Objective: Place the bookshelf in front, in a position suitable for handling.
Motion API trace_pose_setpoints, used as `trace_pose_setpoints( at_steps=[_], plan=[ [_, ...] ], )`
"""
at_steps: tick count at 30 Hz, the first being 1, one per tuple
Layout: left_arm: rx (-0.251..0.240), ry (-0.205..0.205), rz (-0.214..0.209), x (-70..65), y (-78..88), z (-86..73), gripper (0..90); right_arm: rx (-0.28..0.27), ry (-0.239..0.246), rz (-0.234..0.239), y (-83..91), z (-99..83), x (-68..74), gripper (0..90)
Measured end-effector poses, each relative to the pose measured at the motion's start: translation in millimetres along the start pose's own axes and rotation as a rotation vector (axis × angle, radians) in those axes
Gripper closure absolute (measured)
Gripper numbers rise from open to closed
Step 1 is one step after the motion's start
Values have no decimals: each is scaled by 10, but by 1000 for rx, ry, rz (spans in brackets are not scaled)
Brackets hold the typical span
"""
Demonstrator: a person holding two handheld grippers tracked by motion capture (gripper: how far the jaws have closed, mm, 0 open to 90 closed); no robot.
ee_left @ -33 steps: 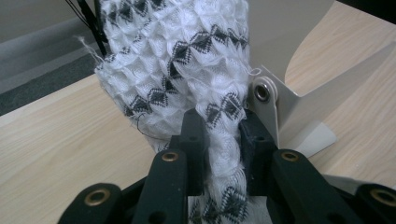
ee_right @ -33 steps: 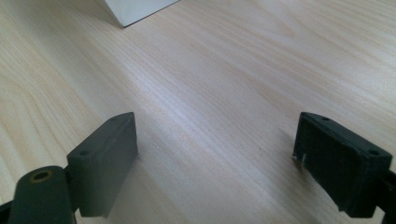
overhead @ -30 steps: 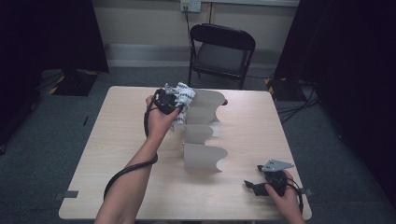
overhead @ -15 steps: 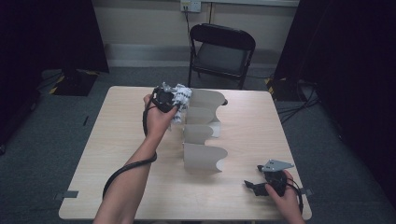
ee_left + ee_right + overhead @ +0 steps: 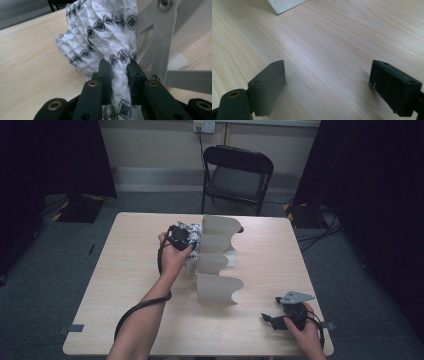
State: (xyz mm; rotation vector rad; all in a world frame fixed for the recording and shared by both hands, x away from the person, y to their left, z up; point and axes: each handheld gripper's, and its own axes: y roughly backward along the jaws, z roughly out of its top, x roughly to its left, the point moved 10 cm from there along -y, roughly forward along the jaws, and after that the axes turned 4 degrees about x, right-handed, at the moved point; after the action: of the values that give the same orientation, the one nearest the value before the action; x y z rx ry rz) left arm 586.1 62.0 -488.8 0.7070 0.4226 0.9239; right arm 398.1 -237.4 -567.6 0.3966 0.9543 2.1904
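- Wooden table (image 5: 125, 290) in a dim room, dark curtains either side, folding chair (image 5: 235, 172) behind the far edge.
- Nearest the person: right gripper (image 5: 280, 319) low at the near right corner of the table, jaws spread wide with nothing between them; in the right gripper view there is bare wood under the two pads (image 5: 268, 86).
- Right gripper sits well apart from the cloth, so it is the farther hand for whatever comes next.
- Mid table: white rack (image 5: 217, 287) of curved dividers, running in a row from near to far, just right of the left hand.
- Left gripper (image 5: 187, 236) at the far end of that row, jaws pinching a white cloth (image 5: 100, 37) with black diamond marks.
- Left gripper view: cloth pressed between both pads, a narrow twist in the jaws, the bulk bunched ahead of the tips and hanging toward the tabletop.
- Cloth's long axis runs straight out along the jaws; its loose end looks near or on the wood, can't tell which.
- Key relation: rack frame (image 5: 162, 45) is just beside the cloth on the camera's right, close or touching.
- Judgement: cloth likely goes into a far slot, so the move is a short sideways shift toward the rack by the left hand.
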Motion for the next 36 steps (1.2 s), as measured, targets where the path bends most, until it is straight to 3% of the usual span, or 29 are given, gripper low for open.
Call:
trace_pose_setpoints(
  at_steps=[7,9,12,18,21,26,29,36],
  plan=[
    [12,4,-15,-22,-99,-109,767,0,0,0,0,0,0,128],
    [10,28,-25,-36,-121,-126,767,0,0,0,0,0,0,128],
    [19,32,-22,-19,-104,-138,768,0,0,0,0,0,0,128],
    [-32,27,1,44,121,70,770,0,0,0,0,0,0,128],
    [-74,-5,23,90,324,292,771,0,0,0,0,0,0,128],
    [-106,-23,40,117,462,464,771,0,0,0,0,0,0,128],
    [-113,-24,50,130,487,515,771,0,0,0,0,0,0,128],
    [-95,-4,84,222,469,476,772,0,-1,-1,0,1,0,128]
  ],
)
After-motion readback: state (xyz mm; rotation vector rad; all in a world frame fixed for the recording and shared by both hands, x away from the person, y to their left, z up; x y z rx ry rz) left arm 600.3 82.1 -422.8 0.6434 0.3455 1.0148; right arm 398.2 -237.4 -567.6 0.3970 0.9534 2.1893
